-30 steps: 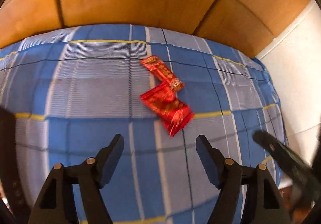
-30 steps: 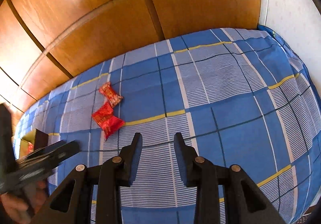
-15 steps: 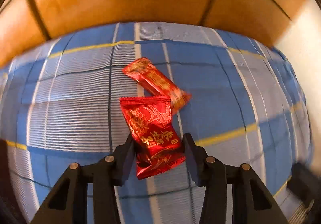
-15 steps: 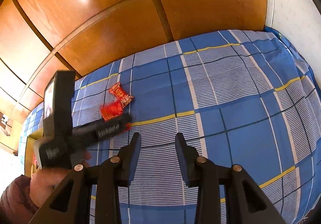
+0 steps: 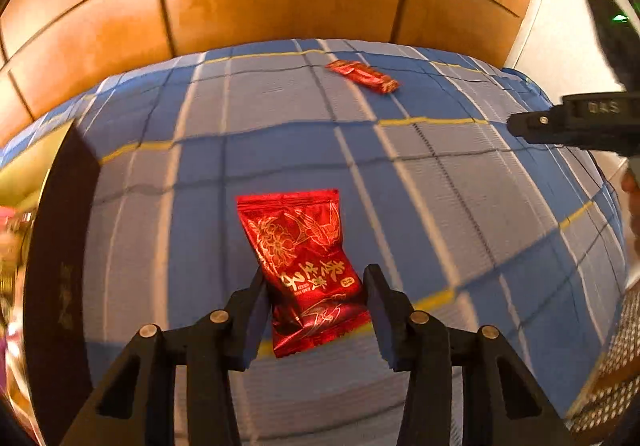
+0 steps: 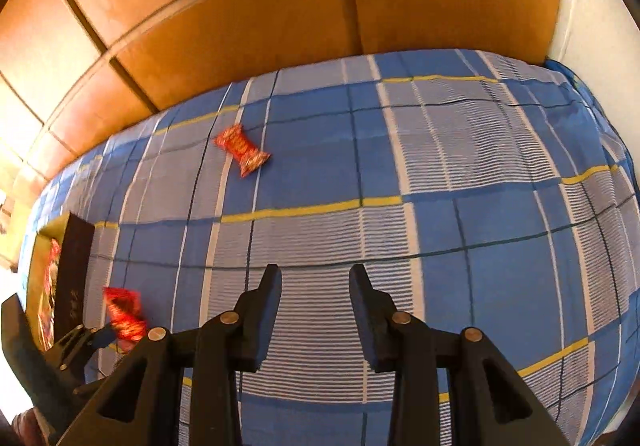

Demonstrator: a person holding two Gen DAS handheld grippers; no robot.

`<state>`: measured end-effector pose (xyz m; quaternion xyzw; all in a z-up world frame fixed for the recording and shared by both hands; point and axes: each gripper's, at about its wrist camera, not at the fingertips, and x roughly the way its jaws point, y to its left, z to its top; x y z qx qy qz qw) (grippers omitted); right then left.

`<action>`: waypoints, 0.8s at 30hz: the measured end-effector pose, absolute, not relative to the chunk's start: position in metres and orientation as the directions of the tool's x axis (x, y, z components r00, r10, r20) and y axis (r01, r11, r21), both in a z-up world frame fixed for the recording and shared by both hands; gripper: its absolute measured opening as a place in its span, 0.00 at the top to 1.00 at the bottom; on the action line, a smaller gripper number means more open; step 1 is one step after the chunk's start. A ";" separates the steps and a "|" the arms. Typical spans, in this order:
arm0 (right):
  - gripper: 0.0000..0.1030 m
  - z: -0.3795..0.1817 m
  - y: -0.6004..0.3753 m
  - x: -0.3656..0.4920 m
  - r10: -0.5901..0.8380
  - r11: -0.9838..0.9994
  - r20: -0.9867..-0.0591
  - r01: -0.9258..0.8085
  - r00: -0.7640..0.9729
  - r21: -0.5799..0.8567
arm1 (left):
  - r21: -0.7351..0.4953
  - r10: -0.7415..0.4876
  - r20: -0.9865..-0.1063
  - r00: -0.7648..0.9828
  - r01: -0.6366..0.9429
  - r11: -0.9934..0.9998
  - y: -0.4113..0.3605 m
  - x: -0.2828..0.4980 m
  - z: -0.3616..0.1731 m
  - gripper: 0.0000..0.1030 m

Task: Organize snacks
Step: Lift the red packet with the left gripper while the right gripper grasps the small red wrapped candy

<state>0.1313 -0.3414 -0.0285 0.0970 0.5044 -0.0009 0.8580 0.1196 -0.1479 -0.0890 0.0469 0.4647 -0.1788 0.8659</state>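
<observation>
Snack pkt, glossy red foil pillow pouch w/ gold bird-and-flower print (image 5: 306, 266), sits pinched in the left gripper (image 5: 316, 310): in the left wrist view both pads bear on its lower sides, top half sticking out fwd over the blue plaid bedsheet w/ yellow lines (image 5: 460, 206). Dark open box w/ gold-lined interior (image 5: 60, 246) stands at left edge, near. Second snack, long red foil bar wrapper (image 5: 362, 75), lies far back on the sheet, well apart. Other tool's black body shows at right edge.

Risks, judged: grip is on the pouch's lower part only; foil is slick and air-filled, so the pkt may squirt or pivot out if swung fast toward the box. Box wall is tall and close; the protruding top could snag the rim and drop outside. Blur at left hides box contents, so fit inside can't be confirmed.

Right wrist view: right gripper (image 6: 316, 310) jaws stand narrowly apart, nothing between them, hovering over bare sheet. Bar wrapper (image 6: 241, 151) lies up-left of it, untouched; risk is it gets overlooked. Box (image 6: 72, 278) at far left, pouch (image 6: 124, 314) just beside it in the left tool.

Count: loose or held red snacks 2 (1 held, 1 on sheet); box 1, w/ some red items inside, no. unclear; grippers 2.
</observation>
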 end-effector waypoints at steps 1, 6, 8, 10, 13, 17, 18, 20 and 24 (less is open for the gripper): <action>0.66 -0.031 -0.338 0.131 0.105 0.983 -0.870 0.081 0.482 0.164 | -0.093 -0.273 -0.811 0.517 0.347 0.933 -0.140 0.115 -0.091 0.55; 0.66 -0.032 -0.312 0.131 0.137 0.989 -0.862 -0.018 0.488 0.147 | -0.110 -0.318 -0.769 0.555 0.375 0.920 -0.127 0.105 -0.097 0.55; 0.66 -0.030 -0.294 0.137 0.134 0.991 -0.866 -0.079 0.482 0.109 | -0.094 -0.315 -0.761 0.567 0.384 0.918 -0.127 0.100 -0.097 0.55; 0.66 -0.029 -0.278 0.147 0.109 0.991 -0.870 -0.125 0.481 0.055 | -0.080 -0.312 -0.752 0.581 0.389 0.918 -0.130 0.099 -0.099 0.55; 0.66 -0.034 -0.260 0.183 0.101 0.987 -0.876 -0.159 0.472 0.028 | -0.093 -0.321 -0.749 0.580 0.387 0.917 -0.129 0.101 -0.098 0.54; 0.66 -0.041 -0.253 0.231 0.078 0.992 -0.875 -0.124 0.478 0.020 | -0.104 -0.331 -0.740 0.586 0.387 0.916 -0.127 0.098 -0.099 0.54; 0.66 -0.041 -0.251 0.241 0.064 0.992 -0.873 -0.126 0.483 0.004 | -0.101 -0.330 -0.738 0.588 0.386 0.917 -0.127 0.098 -0.099 0.54; 0.66 -0.045 -0.246 0.261 0.042 0.991 -0.876 -0.131 0.481 -0.024 | -0.097 -0.328 -0.736 0.593 0.387 0.917 -0.127 0.097 -0.099 0.54; 0.65 -0.058 -0.241 0.287 -0.003 0.988 -0.889 -0.134 0.457 -0.072 | -0.100 -0.331 -0.732 0.596 0.386 0.917 -0.127 0.096 -0.100 0.54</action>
